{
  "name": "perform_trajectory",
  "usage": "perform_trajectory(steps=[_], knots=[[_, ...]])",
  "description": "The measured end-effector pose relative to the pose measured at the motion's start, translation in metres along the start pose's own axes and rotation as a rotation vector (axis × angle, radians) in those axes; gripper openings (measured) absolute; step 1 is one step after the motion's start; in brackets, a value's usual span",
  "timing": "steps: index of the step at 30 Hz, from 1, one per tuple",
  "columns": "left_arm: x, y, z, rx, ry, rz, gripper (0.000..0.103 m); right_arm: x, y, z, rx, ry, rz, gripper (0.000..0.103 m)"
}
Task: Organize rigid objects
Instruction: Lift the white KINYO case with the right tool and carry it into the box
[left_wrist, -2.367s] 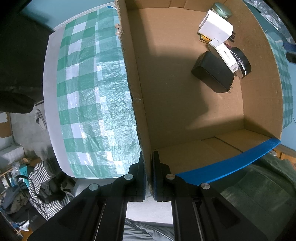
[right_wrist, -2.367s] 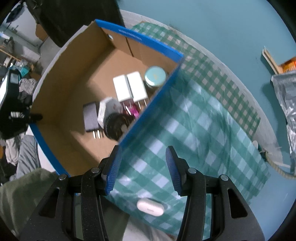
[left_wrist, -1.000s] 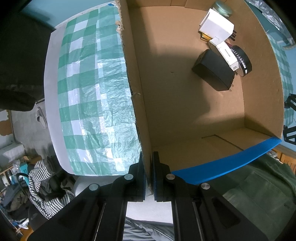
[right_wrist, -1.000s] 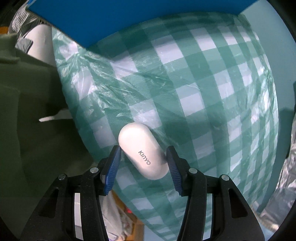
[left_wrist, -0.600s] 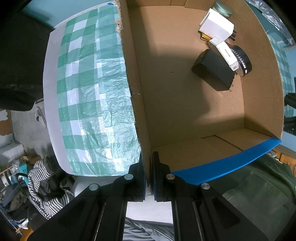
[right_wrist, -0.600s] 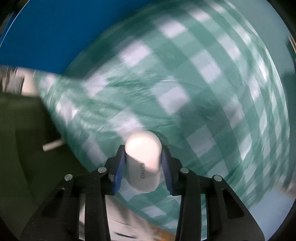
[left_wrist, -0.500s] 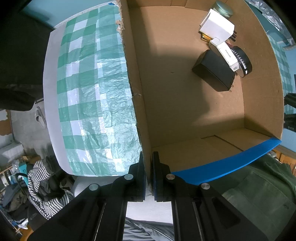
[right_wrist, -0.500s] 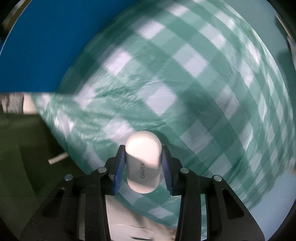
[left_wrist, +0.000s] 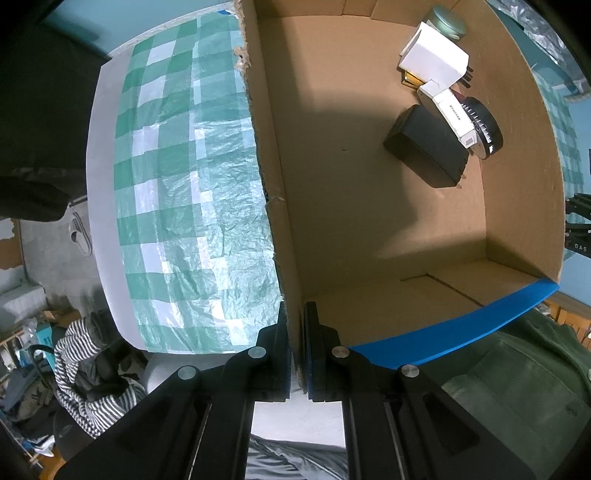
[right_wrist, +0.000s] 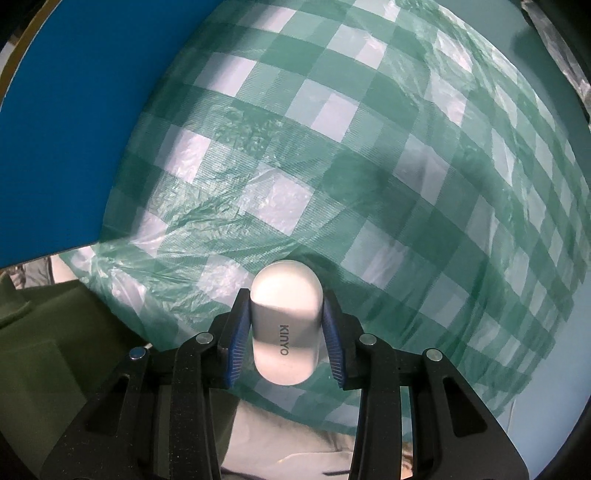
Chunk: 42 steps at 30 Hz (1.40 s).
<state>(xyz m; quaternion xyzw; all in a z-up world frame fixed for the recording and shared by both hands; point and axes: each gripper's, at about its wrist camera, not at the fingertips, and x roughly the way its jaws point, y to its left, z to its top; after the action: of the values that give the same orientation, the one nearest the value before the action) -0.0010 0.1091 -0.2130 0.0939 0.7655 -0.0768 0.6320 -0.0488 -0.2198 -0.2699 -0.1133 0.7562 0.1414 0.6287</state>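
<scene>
Partly hidden — white case pinched in right tool.

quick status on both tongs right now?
Left tongs: shut on the cardboard box wall.
Right tongs: shut on the white KINYO case.

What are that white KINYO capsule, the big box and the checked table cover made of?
White KINYO capsule: likely smooth matte plastic, with an even soft sheen. Box: brown corrugated cardboard, its edge torn and ragged, blue outside. Checked cover: thin plastic sheet, crinkled and glossy.
</scene>
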Motion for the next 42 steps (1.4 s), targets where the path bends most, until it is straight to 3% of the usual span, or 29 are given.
perform_trajectory(steps=[3, 17, 31, 42], knots=[[0.0, 0.0, 0.0, 0.0, 0.001, 0.0, 0.007, -0.011, -0.012, 0.022, 0.01, -0.004, -0.001, 0.036], [0.001, 0.0, 0.001, 0.011, -0.004, -0.003, 0.007, -0.07, 0.0, 0.038, -0.02, -0.056, 0.005, 0.036], [0.002, 0.002, 0.001, 0.008, 0.0, -0.004, 0.007, -0.148, 0.048, 0.088, -0.144, -0.17, 0.02, 0.036], [0.002, 0.001, 0.001, 0.011, -0.002, -0.003, 0.007, -0.162, 0.102, 0.126, -0.256, -0.204, 0.03, 0.036]])
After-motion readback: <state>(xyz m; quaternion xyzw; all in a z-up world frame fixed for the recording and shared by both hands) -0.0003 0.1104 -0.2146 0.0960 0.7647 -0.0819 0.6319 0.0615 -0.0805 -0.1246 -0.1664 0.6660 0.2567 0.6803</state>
